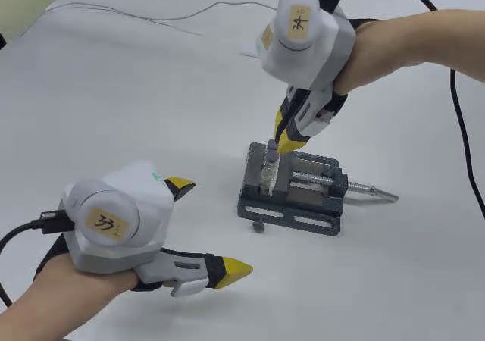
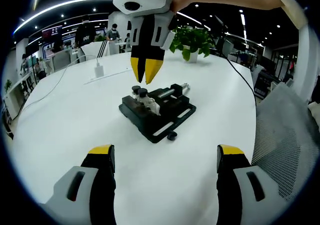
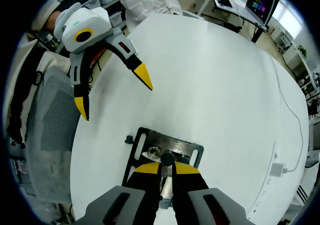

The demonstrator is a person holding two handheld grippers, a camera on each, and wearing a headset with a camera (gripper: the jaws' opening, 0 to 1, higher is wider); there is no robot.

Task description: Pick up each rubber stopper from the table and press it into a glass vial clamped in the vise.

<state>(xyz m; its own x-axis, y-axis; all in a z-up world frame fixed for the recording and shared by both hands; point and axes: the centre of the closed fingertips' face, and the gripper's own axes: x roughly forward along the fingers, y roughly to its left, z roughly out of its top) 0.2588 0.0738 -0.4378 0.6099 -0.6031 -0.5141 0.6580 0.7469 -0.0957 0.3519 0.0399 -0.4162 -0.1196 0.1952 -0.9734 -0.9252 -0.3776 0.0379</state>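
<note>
Plausibly the nearly closed right gripper (image 1: pixel 283 144) could have cracked the glass vial (image 1: pixel 268 174) by pushing its rubber stopper (image 3: pixel 167 158) off-centre.

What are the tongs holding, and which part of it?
The left tongs are open and empty. The right tongs are shut just above the stopper on a vial in the vise; nothing shows between them.
</note>
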